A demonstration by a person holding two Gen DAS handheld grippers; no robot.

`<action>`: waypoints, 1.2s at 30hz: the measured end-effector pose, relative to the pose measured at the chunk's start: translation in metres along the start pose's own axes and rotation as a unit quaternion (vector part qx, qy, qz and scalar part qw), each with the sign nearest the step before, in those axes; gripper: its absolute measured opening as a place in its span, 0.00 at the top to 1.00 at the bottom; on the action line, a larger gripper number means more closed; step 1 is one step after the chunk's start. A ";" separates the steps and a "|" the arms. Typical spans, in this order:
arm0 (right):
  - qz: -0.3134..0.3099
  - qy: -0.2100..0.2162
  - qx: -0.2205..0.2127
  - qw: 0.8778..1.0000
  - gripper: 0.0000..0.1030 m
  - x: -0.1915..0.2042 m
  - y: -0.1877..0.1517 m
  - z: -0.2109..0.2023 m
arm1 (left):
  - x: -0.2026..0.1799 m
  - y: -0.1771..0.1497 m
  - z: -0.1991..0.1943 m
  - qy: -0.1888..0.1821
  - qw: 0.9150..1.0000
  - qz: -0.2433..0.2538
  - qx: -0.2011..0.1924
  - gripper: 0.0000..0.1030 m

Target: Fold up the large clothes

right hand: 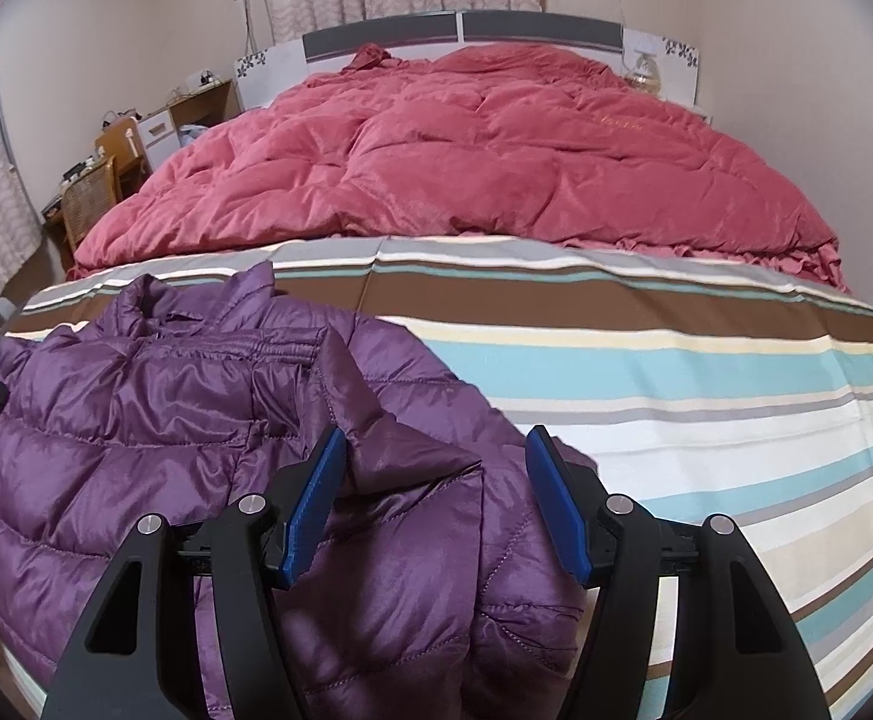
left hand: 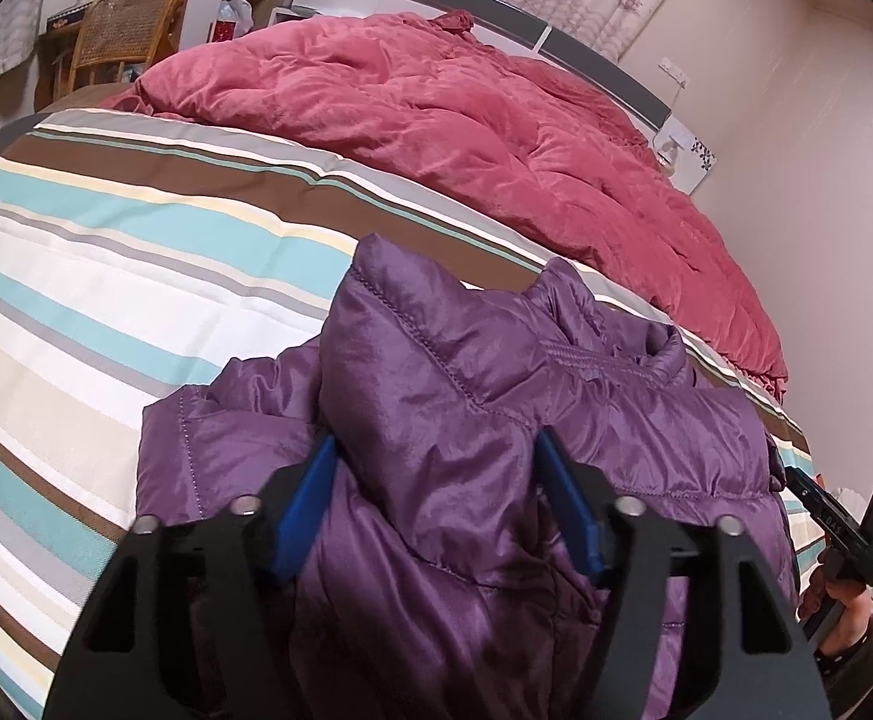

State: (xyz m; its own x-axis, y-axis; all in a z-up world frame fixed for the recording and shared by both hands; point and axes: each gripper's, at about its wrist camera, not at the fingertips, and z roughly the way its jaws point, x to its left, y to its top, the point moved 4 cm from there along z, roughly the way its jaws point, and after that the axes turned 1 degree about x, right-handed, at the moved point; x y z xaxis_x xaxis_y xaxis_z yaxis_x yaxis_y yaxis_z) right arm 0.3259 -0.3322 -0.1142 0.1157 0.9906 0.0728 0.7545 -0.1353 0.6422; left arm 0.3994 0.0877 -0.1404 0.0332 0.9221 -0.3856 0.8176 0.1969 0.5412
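We see shiny quilted purple jacket (right hand: 154, 420) lying puffy on near striped bedsheet (right hand: 676, 390). Our left gripper (left hand: 436, 504) gapes wide astride raised fold; right gripper (right hand: 436, 498) likewise wide open, gripping nothing.

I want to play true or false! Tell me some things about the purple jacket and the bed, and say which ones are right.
1. The purple jacket lies on a striped sheet. True.
2. The big blanket behind the jacket is green. False: it is pinkish red.
3. Puffy jacket fabric sits between the blue fingers of the left tool. True.
4. The right tool is squeezed completely shut. False: its fingers stand wide apart, with a fold of jacket between them.
5. The jacket covers the whole bed. False: much striped sheet shows bare beside it.
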 end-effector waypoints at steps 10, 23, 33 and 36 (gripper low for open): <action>0.023 0.059 0.037 0.997 1.00 0.001 -0.005 0.016 | -0.016 0.001 -0.014 0.023 0.998 0.049 -0.031 0.91; 0.051 0.070 0.007 0.996 0.73 -0.018 0.021 -0.005 | -0.025 0.022 -0.036 0.013 0.997 0.028 -0.077 0.94; 0.014 0.071 0.055 0.996 0.86 0.001 0.008 0.039 | -0.020 0.015 -0.025 0.024 0.997 0.018 -0.067 0.94; 0.018 0.062 0.043 0.997 0.98 0.000 0.017 0.035 | -0.022 0.019 -0.032 0.022 0.997 0.012 -0.076 0.94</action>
State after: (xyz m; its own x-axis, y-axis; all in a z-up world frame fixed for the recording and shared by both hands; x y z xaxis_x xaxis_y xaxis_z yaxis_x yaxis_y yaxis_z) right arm 0.3613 -0.3351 -0.1294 0.0661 0.9793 0.1914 0.8041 -0.1658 0.5709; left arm 0.3958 0.0816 -0.0972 0.0237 0.9401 -0.3402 0.7205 0.2198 0.6577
